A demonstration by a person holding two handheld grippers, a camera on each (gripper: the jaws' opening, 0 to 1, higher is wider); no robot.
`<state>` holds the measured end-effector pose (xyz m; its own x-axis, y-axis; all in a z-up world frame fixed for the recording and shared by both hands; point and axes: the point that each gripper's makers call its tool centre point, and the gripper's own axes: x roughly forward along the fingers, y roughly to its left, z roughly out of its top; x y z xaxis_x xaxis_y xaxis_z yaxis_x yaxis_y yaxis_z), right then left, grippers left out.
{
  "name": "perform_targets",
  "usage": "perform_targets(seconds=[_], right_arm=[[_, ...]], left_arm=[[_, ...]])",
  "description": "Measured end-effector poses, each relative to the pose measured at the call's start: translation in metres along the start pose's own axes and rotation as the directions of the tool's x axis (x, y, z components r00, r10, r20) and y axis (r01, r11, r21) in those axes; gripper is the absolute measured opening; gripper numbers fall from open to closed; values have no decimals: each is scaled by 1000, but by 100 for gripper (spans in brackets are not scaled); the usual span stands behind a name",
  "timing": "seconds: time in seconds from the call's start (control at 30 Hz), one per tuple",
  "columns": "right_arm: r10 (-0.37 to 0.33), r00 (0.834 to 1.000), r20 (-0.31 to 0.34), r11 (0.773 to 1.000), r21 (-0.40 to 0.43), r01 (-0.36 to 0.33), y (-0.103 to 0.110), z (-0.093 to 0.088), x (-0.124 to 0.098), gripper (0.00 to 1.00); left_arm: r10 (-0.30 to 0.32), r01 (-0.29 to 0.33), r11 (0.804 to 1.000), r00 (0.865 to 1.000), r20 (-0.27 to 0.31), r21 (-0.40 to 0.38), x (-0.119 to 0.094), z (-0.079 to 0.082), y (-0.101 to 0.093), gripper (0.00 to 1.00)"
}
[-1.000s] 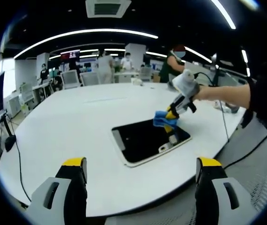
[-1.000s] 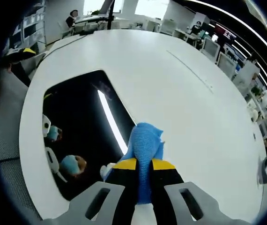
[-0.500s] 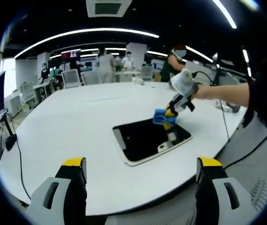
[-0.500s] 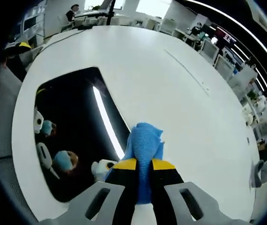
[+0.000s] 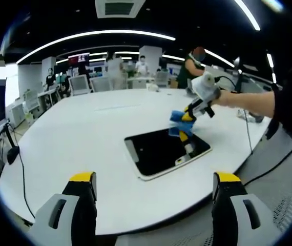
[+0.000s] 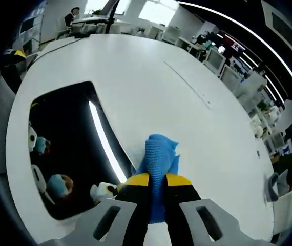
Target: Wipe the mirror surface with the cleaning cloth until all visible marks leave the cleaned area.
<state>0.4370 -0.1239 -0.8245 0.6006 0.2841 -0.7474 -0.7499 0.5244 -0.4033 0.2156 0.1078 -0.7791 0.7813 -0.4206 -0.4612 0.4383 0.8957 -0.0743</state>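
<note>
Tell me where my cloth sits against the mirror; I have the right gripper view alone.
Observer: In the left gripper view the blue cloth is at the mirror's far edge, clamped in the right gripper.
Operator: Report the left gripper.
Observer: The left gripper is open, holding nothing, back at the near edge of the white table.
Operator: Name what lies behind me.
Observer: A cable trails across the table beside your arm.

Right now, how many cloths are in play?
1: the blue cloth, clamped in the right tool at the mirror's far edge. No other seen.
</note>
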Motion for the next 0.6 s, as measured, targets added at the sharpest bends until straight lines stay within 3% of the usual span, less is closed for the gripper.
perform_targets(seconds=[0.3,0.4,0.47,0.53,0.6], right_arm=[[-7,1000,24,999,34,6,-4,9,-29,4],[-30,999,13,998,51,30,-10,1,-45,4],[-30,1000,5,995,101,29,-11,-7,-56,4],[8,999,-46,985,174,0,-2,-22,-67,4],[-1,999,-47,987,159,8,-2,-29,-74,4]], left_arm=[[2,-2,1000,1000,1,0,0,0,1,96],[-1,1,1000,1000,3,0,0,1,0,96],[-3,3,1000,1000,4,1,0,1,0,96],[-3,3,1000,1000,8,4,0,2,0,96],[-3,3,1000,1000,9,4,0,2,0,96]])
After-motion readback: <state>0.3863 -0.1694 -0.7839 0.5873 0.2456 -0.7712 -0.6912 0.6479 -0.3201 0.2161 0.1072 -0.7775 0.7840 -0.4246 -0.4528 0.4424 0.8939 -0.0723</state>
